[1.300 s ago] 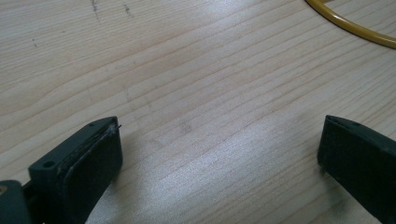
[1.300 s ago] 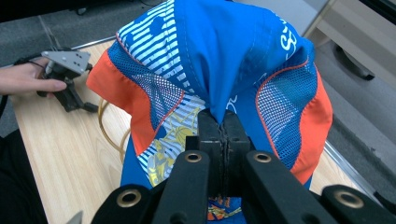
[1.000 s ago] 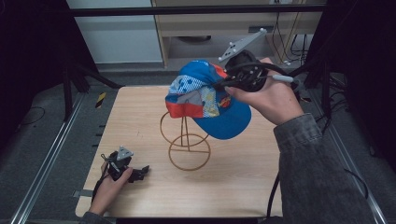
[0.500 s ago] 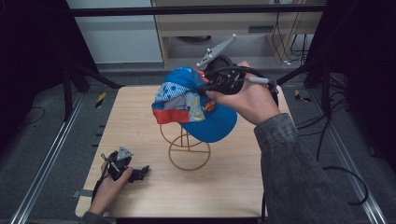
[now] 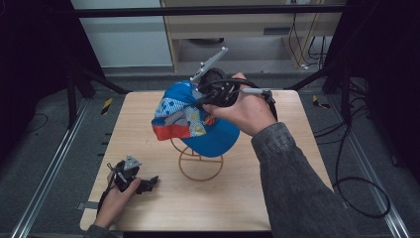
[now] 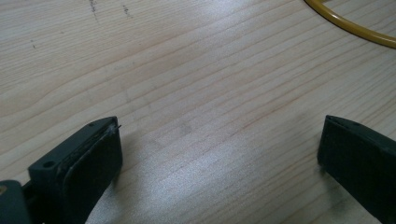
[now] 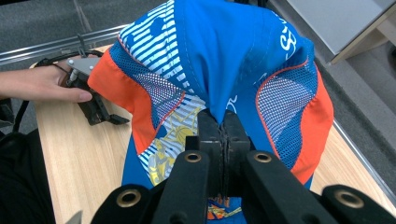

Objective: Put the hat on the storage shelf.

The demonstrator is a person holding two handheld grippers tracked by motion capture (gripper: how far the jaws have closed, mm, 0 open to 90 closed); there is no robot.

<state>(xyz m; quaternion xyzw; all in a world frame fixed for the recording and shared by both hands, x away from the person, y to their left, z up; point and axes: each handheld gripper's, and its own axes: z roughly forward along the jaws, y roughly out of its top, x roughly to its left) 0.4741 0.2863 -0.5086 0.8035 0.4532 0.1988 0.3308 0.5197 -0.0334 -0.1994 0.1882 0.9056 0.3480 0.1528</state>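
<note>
A blue cap point(image 5: 198, 119) with orange and white panels hangs over a yellow wire stand point(image 5: 199, 161) at the middle of the wooden table point(image 5: 277, 178). My right gripper point(image 5: 205, 96) is shut on the cap's fabric at its crown; in the right gripper view the two black jaws pinch a fold of blue cloth point(image 7: 219, 79), gripper point(image 7: 223, 122). My left gripper point(image 5: 148, 182) rests on the table at the front left, open, with bare wood between its jaws point(image 6: 219, 154). A curve of the yellow stand's base ring point(image 6: 345, 25) shows at the top right of the left gripper view.
The table's front and left edges lie close to the left hand point(image 5: 111, 206). Metal rails point(image 5: 44, 173) run along the floor on both sides. Cables point(image 5: 356, 198) lie on the floor at the right, and a cabinet point(image 5: 237, 25) stands beyond the far edge.
My right gripper has carried the cap to the left and downward, and the cap now hangs over the top of the wire stand. The left gripper has stayed put.
</note>
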